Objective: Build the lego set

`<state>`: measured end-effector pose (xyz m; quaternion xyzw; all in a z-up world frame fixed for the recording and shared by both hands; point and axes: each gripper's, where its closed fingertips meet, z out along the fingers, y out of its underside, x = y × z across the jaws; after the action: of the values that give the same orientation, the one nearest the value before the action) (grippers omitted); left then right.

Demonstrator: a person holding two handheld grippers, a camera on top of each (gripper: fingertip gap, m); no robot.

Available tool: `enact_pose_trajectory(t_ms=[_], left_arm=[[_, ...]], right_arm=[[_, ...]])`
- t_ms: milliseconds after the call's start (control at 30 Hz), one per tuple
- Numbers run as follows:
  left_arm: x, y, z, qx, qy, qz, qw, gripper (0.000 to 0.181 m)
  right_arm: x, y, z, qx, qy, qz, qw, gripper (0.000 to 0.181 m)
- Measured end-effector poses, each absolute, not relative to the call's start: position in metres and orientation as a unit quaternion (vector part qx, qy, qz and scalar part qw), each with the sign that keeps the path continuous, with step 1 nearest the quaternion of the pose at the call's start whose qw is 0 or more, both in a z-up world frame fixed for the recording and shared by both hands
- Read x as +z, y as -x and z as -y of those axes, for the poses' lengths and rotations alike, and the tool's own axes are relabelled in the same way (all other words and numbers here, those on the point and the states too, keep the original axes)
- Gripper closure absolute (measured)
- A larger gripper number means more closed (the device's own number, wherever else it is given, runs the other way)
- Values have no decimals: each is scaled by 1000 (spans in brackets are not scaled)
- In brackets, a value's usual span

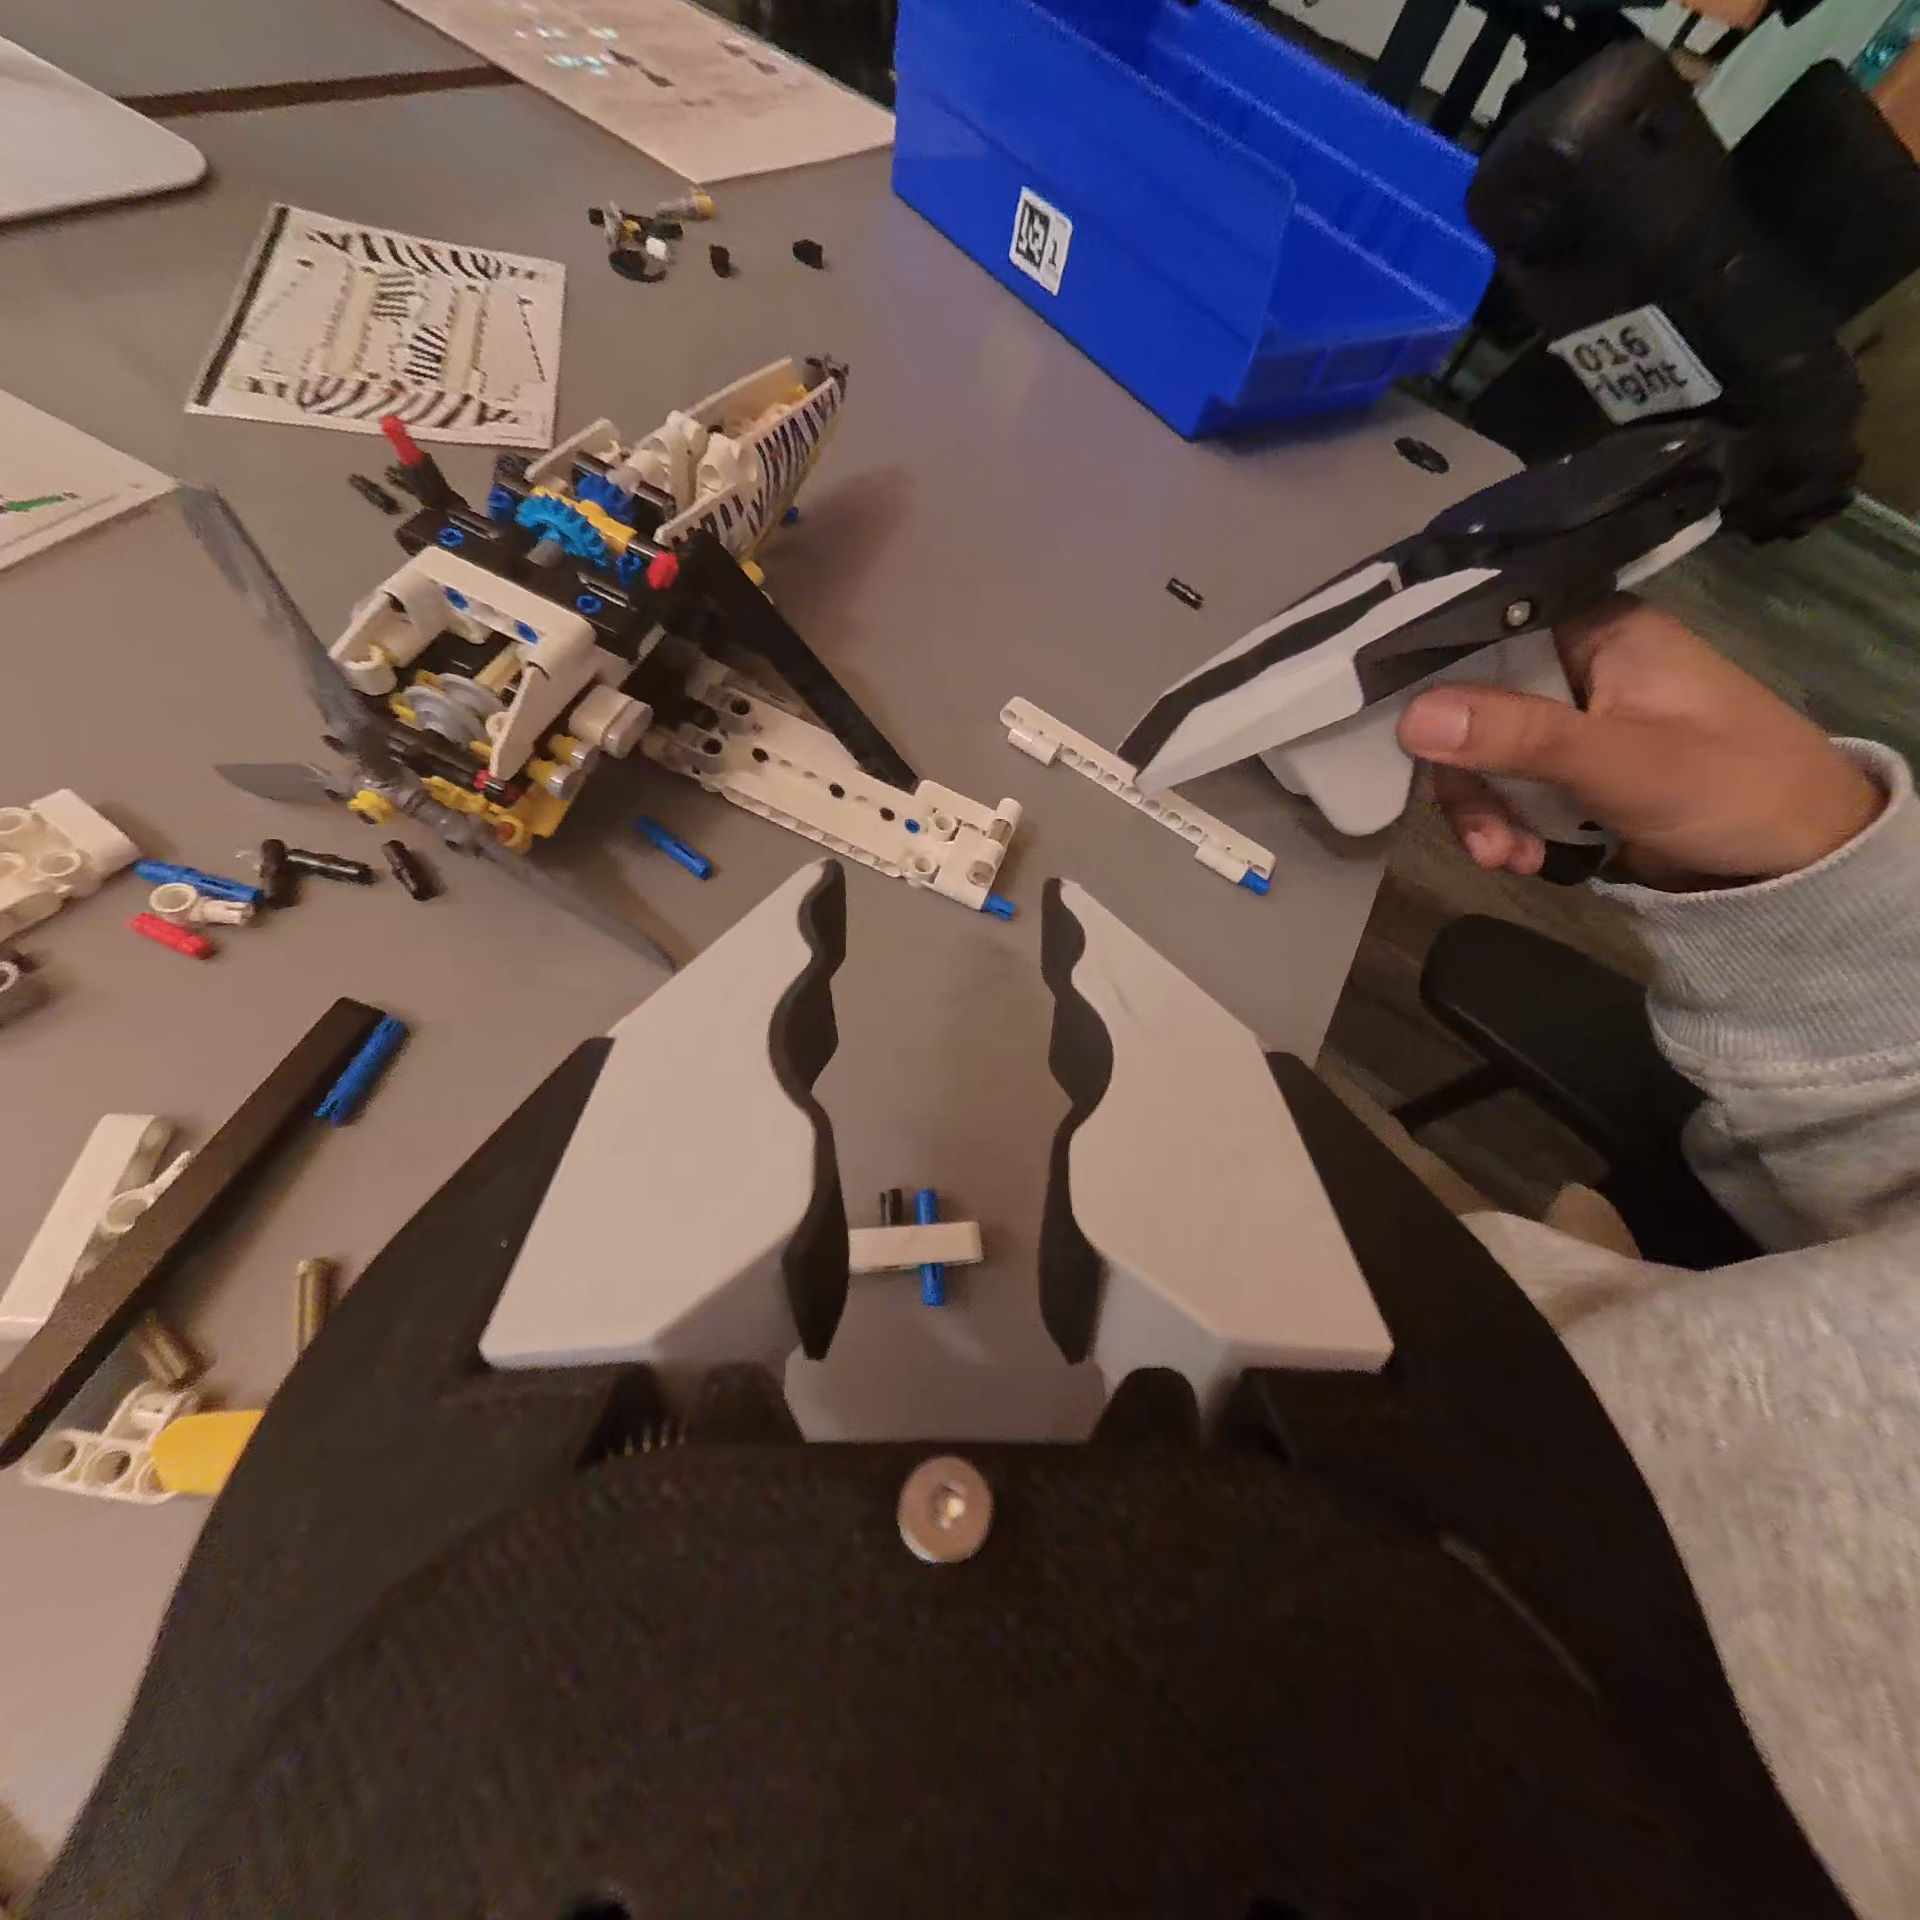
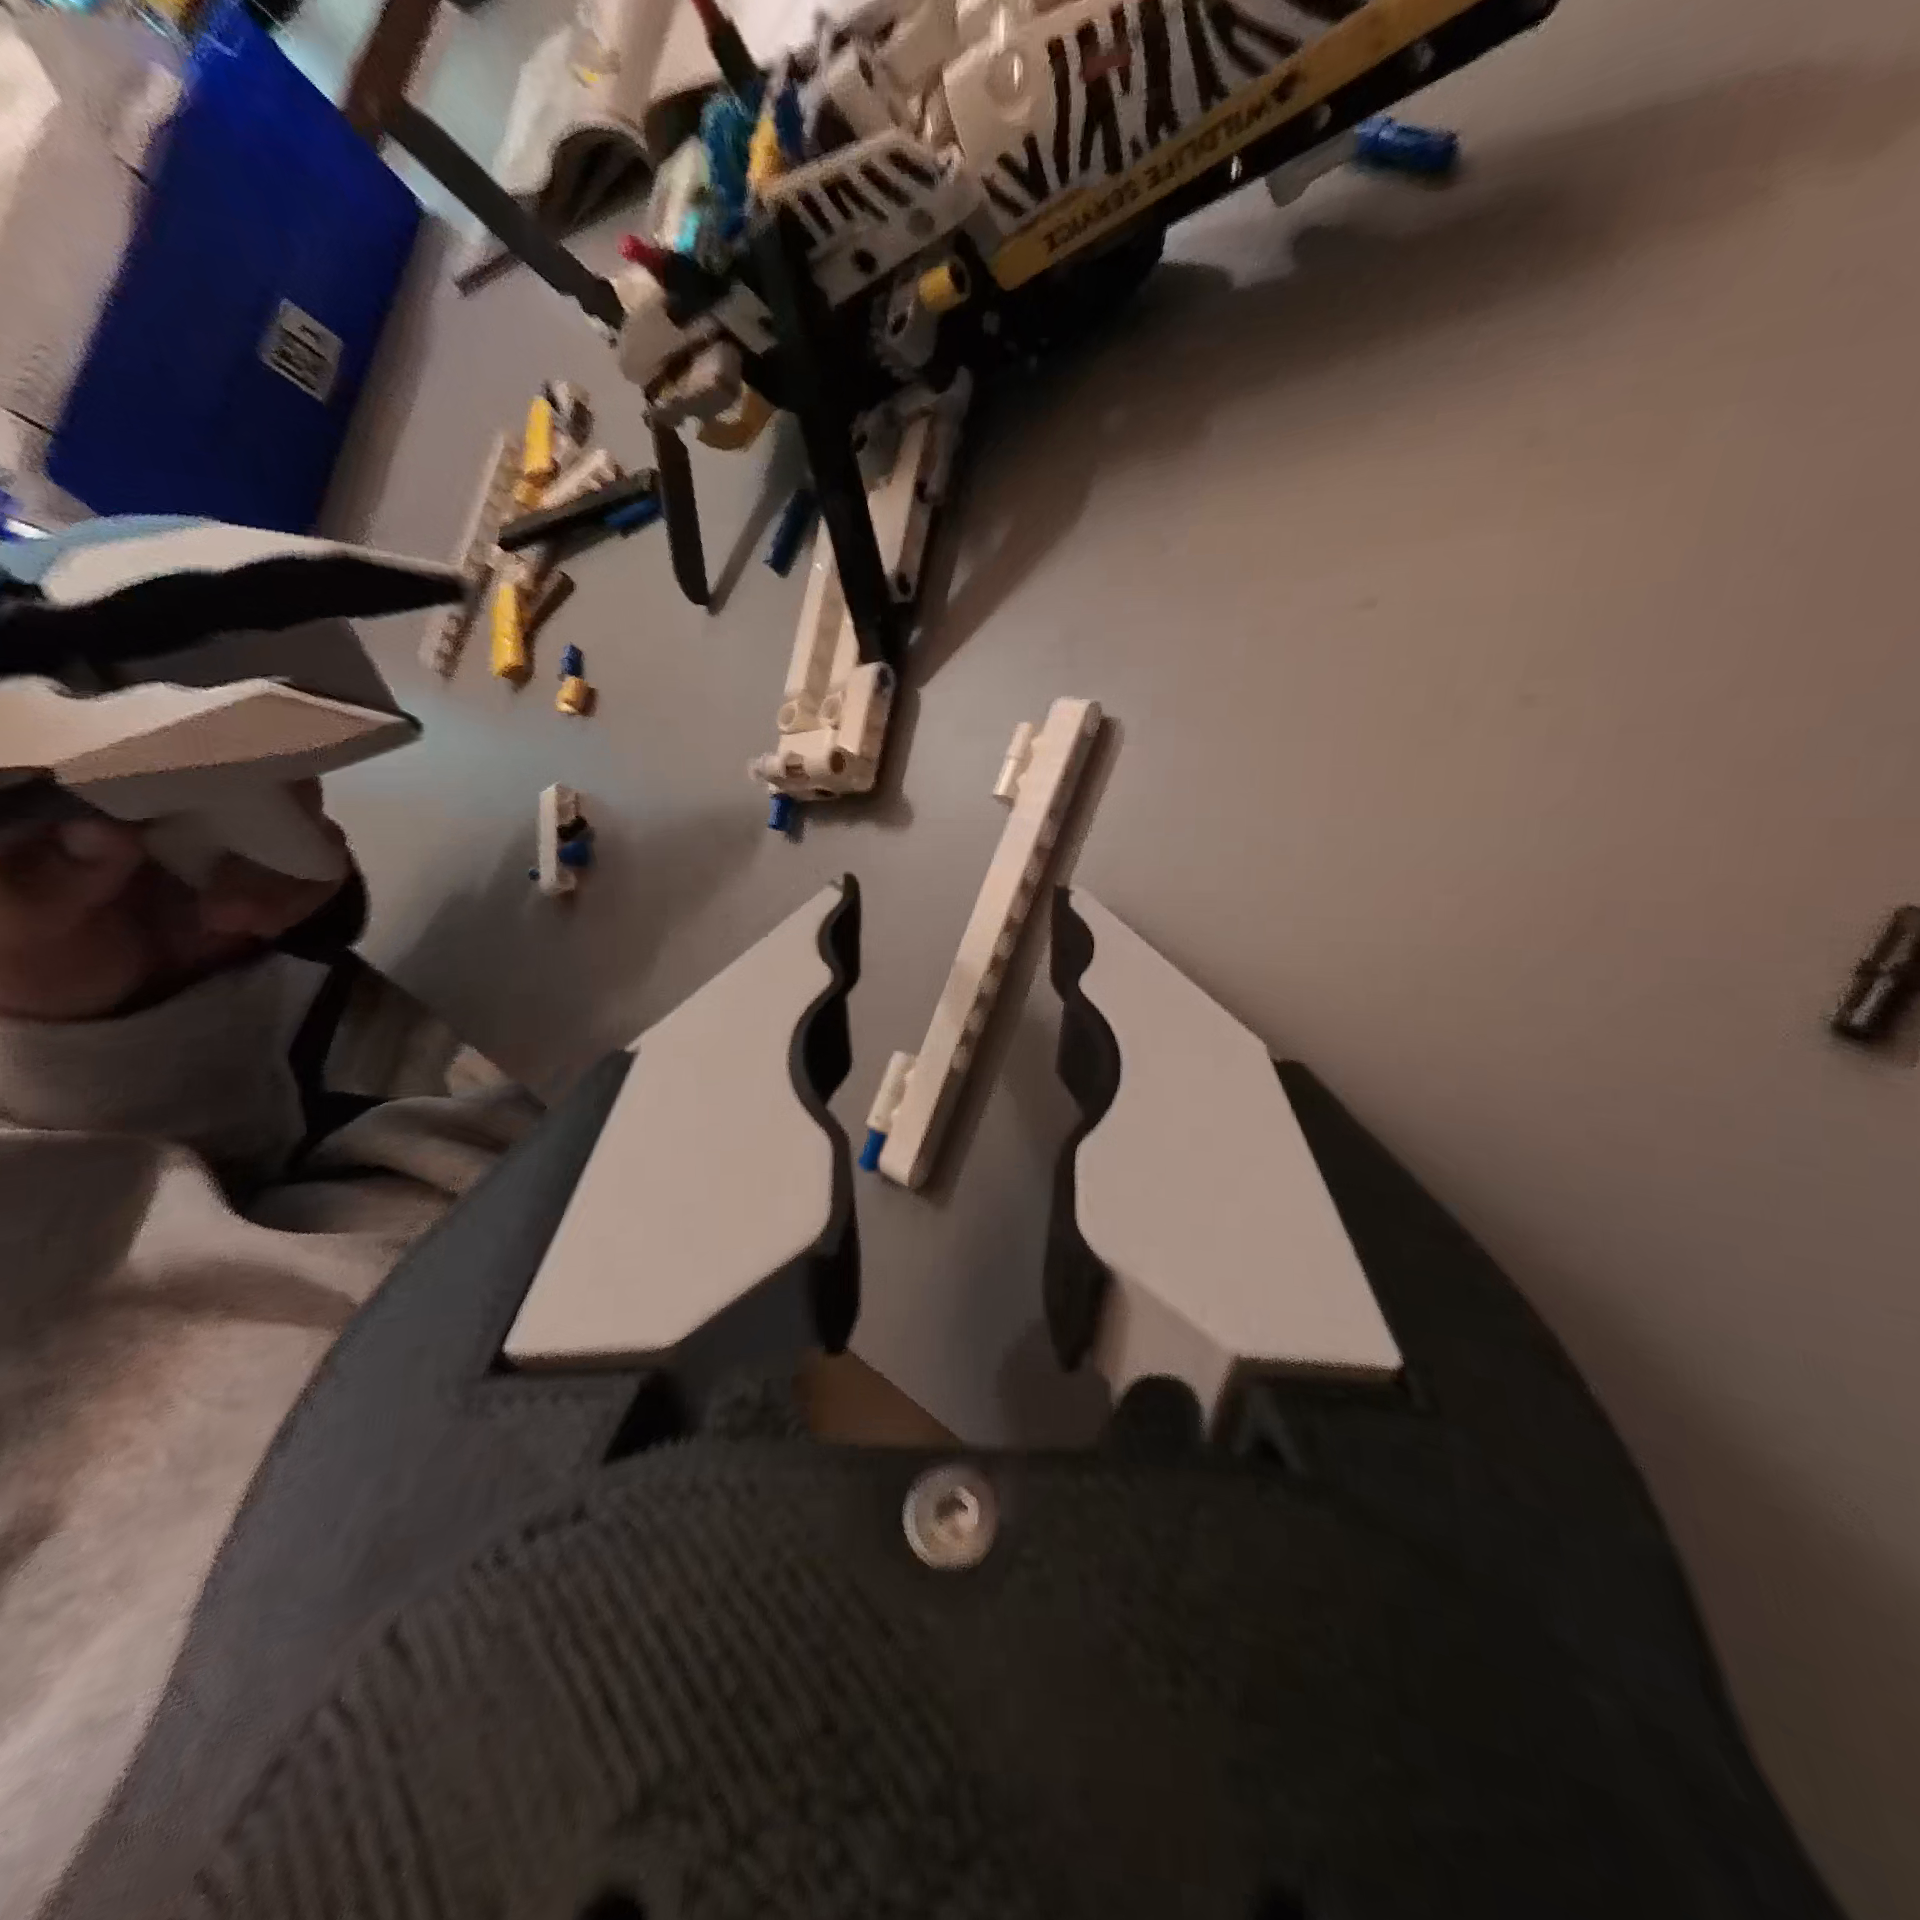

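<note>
White long beam (image 2: 997, 951) lies flat on the desk (image 2: 1455, 727) between the right gripper's (image 2: 951, 904) spread fingers, probably for grabbing, while the left gripper (image 1: 940, 883) waits, fingers apart and empty.

**Grey bench, model and loose parts**

The grey bench (image 1: 1018, 499) carries a half-built model plane (image 1: 582, 634). Right of the plane lies a long white beam (image 1: 1132, 795); behind it, a blue bin (image 1: 1174, 208) and a striped sticker sheet (image 1: 384, 327). Left of it lie scattered small pins (image 1: 208, 894).
</note>
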<state>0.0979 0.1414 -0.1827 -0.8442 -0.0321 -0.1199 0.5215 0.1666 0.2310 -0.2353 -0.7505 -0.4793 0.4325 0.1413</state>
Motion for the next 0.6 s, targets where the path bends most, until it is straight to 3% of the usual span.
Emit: enact_pose_trajectory(t_ms=[100,267,333,600], left_arm=[[-188,-98,-149,-106,851,17,513,139],[-175,-67,-166,-18,845,-6,534,84],[-174,-71,-175,-9,850,-48,524,73],[-232,-115,-188,-29,898,-138,416,75]], right_arm=[[-242,-163,-231,397,751,501,168,166],[-240,-139,-226,408,730,515,186,175],[-238,-130,-228,406,730,513,198,176],[-241,-105,-231,394,746,497,205,175]])
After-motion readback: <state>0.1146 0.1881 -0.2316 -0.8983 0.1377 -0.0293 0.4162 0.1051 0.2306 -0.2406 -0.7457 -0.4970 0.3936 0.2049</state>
